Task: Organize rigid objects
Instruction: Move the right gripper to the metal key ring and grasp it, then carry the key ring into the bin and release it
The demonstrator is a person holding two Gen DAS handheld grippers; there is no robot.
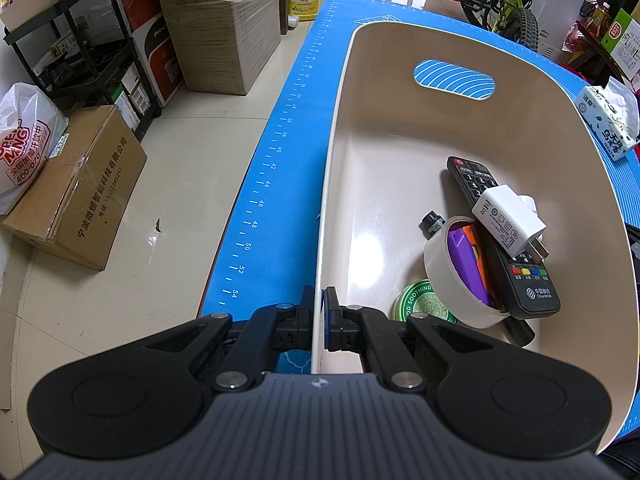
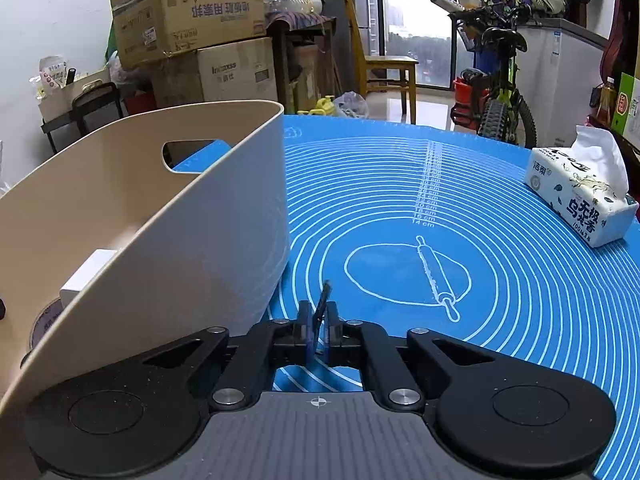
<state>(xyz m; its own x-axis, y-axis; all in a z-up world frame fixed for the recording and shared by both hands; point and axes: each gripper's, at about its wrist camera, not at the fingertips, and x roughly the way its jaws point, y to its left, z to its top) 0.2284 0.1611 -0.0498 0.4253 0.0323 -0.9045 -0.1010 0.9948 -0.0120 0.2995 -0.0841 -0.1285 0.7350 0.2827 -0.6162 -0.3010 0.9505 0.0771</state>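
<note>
Two sets of fingers are both clamped shut. The right gripper (image 2: 318, 326) pinches a thin dark flat object (image 2: 322, 302) — what it is I cannot tell; it is seen edge-on. Its long axis runs up and away from the fingers, leaning a little to the right, its far end over the blue mat (image 2: 520, 280) on the worktop. The left gripper (image 1: 319, 320) is closed on the near left rim of the beige bin (image 1: 340, 120), one finger outside the wall and one inside, seemingly steadying it.

Further out, the bin sits on the left part of the mat and already holds a good deal — a black remote (image 1: 500, 252) lying near-to-far with its button end far, a white charger (image 1: 508, 224) on top of it with prongs pointing near and right, a roll of tape (image 1: 452, 276) with a purple item (image 1: 466, 264) inside, a green tin (image 1: 416, 300) and a small black cap-like piece (image 1: 432, 222).

Most of the sorting looks done; by my reckoning the pinched piece is the last one, since only a tissue pack (image 2: 580, 196) lies elsewhere on the mat.
</note>
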